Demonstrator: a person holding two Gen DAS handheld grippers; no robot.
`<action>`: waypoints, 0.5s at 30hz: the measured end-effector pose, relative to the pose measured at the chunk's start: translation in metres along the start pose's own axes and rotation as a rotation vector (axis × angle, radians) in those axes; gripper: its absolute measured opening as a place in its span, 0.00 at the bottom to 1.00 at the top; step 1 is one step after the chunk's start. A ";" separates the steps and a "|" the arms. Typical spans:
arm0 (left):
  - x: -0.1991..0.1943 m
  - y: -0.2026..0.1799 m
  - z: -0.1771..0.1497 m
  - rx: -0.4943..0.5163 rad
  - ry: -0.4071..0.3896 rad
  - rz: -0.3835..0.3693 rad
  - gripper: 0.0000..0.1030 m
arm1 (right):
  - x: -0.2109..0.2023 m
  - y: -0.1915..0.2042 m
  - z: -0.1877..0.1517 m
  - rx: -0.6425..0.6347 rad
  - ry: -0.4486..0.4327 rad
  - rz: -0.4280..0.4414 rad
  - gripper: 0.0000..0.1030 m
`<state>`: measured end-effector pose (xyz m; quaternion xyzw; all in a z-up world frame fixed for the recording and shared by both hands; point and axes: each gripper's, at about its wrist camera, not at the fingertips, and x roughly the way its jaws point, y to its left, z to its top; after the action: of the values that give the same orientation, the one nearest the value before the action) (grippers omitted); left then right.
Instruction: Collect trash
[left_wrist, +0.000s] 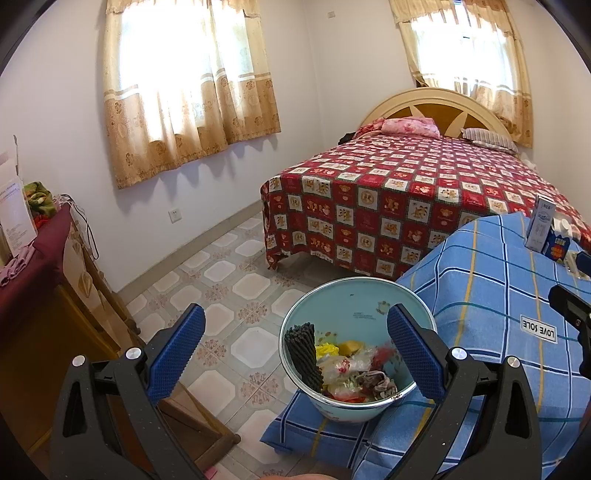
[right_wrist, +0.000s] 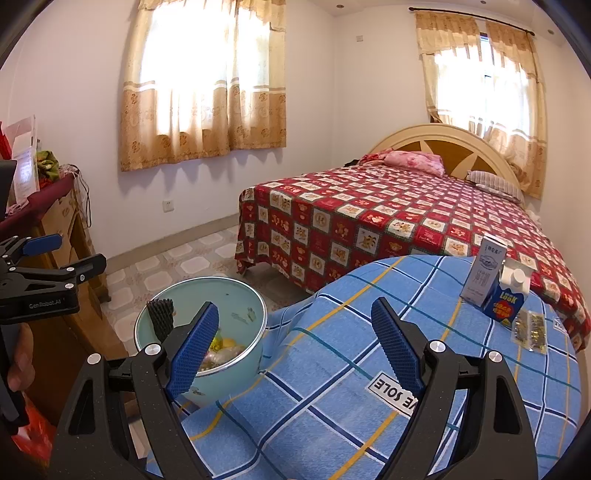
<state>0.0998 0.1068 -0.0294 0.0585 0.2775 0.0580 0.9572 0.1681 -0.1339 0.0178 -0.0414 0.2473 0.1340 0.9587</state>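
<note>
While both grippers hang spread and empty over the blue plaid tablecloth (right_wrist: 332, 369), the job appears to sit between pickups: the pale green trash bin (left_wrist: 354, 306) beside the table already holds wrappers, crumpled plastic and a dark ribbed piece, yet three items remain on the far right of the cloth. These are a white milk carton (right_wrist: 484, 275), a blue juice carton (right_wrist: 506, 301) with a white cap touching it, and a flat clear packet (right_wrist: 529, 330) just in front. The right gripper (right_wrist: 293, 350) is the nearer one, so the next move likely calls for reaching forward and right to close on a carton, then carrying it to the bin. The left gripper (left_wrist: 295, 350) frames the bin, holding nothing. Readable writing: "LOVE SOLE" on a cloth label (left_wrist: 538, 329), upside down; "GenRobot.AI" on the left gripper's body; Chinese characters on the cartons are too small to read.
</note>
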 end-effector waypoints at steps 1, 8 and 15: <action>0.001 0.000 0.000 -0.001 0.003 -0.001 0.94 | 0.000 0.000 0.000 -0.001 0.001 0.000 0.82; 0.002 0.001 0.000 -0.004 0.005 -0.004 0.94 | 0.001 0.002 0.000 -0.004 0.004 -0.002 0.82; 0.006 -0.005 -0.004 0.009 0.025 -0.019 0.94 | -0.003 -0.012 -0.002 -0.003 0.009 -0.033 0.83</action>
<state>0.1033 0.1033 -0.0363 0.0595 0.2901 0.0482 0.9539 0.1683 -0.1466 0.0172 -0.0476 0.2506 0.1182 0.9597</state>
